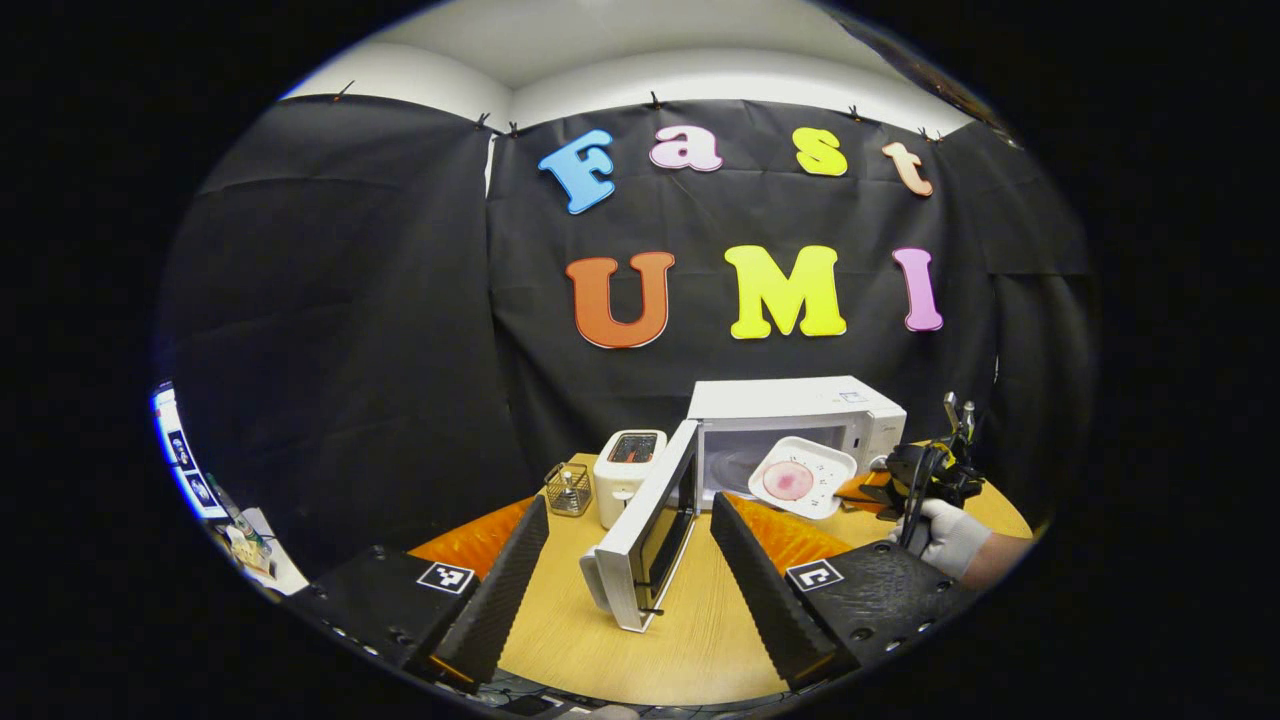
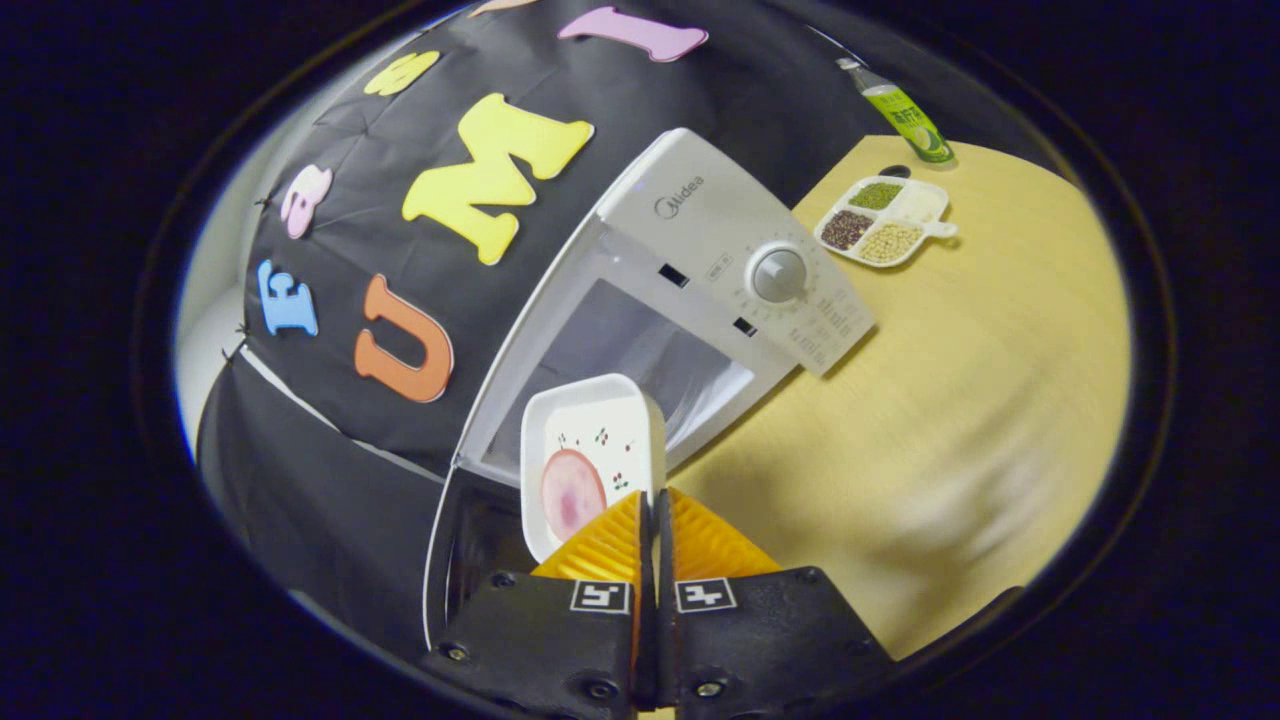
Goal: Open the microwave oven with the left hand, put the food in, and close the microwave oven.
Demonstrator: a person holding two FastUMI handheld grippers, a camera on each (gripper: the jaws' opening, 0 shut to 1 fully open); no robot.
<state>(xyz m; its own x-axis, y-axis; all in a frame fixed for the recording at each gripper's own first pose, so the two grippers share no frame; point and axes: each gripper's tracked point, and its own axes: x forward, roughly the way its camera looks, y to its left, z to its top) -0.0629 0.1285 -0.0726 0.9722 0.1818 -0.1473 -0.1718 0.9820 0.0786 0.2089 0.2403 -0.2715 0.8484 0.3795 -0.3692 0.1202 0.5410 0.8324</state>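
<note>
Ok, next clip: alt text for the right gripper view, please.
The right gripper, fingers closed on the rim of a white dish holding a pink slice of food, brings it up to the open white microwave. Behind on the wooden table sit a divided tray of beans and a green bottle.

Microwave [image 1: 800,420] cavity open at front; door [image 1: 650,525] swung out toward near side, standing edge-on w/ bare table [image 1: 700,620] both sides of it. Dish [image 1: 803,476] hangs right at the mouth, partly blocking it. Toaster [image 1: 628,470] & wire basket [image 1: 568,490] crowd the left of door. In right gripper view, sectioned tray [image 2: 882,220] & bottle [image 2: 905,115] sit well beyond the microwave.
</note>
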